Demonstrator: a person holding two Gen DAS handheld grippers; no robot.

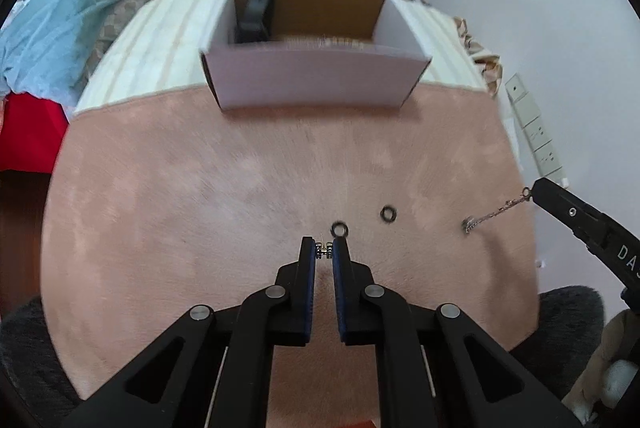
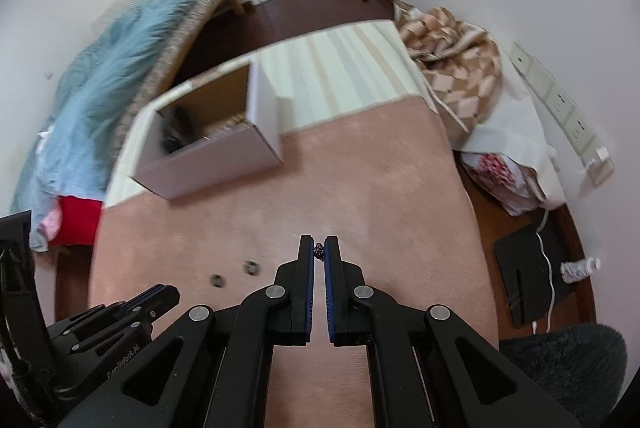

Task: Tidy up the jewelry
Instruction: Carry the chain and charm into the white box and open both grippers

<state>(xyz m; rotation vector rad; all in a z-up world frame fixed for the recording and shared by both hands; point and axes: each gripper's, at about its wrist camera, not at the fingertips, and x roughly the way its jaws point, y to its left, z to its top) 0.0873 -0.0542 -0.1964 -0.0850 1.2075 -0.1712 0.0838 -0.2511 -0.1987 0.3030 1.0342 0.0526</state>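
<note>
Jewelry bits are pinched in both grippers right now. Closest to the left wrist camera, the left gripper [image 1: 324,248] has its blue-padded jaws squeezed down on a small silvery earring [image 1: 323,251], which sits right between the tips, hard to make out in detail but it looks like two little beaded pieces side by side. Just past those tips a dark ring [image 1: 339,229] lies flat on the pink blanket [image 1: 200,208], and a second dark ring [image 1: 387,213] lies a bit further off to the right, apart from the first. Further right again, the right gripper [image 1: 536,188] comes in from the edge of the frame with a thin chain [image 1: 496,210] hanging from its tip, the far end of the chain trailing down toward the blanket; can't tell if it actually touches. From the right wrist camera those jaws are nearly together, clamped on a tiny knot of that chain, and both rings show up blurry to the left of it. Beyond all that, an open white cardboard box [image 1: 316,84] sits where the pink blanket meets a cream striped sheet [image 1: 160,40], brown inside with something dark in the left corner that's too blurred to identify. Off to the side there's a teal duvet [image 1: 72,0] and a red cloth [image 1: 28,136], with a checkered tan blanket [image 2: 460,60] bunched up by the wall sockets [image 2: 568,116].
</note>
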